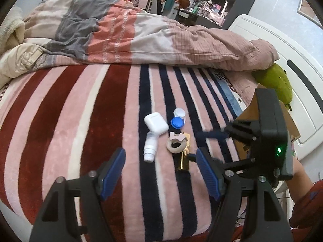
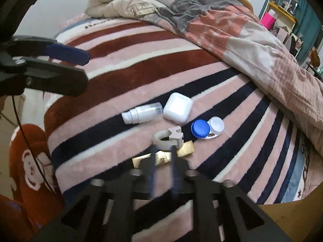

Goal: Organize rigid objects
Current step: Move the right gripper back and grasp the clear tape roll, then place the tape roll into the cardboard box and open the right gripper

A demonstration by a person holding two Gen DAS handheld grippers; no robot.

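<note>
Gold bar (image 2: 184, 150) flat, shiny; right hand-held gripper (image 2: 163, 151) straddling it, grip unclear; left hand-held gripper (image 1: 160, 168) apart.

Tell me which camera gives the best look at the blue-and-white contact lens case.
The right wrist view: the contact lens case lies unblocked there, blue cap, white cap and the base joining them all visible on the striped blanket. The left wrist view shows the case smaller and farther off, caps visible, base hard to make out.
</note>
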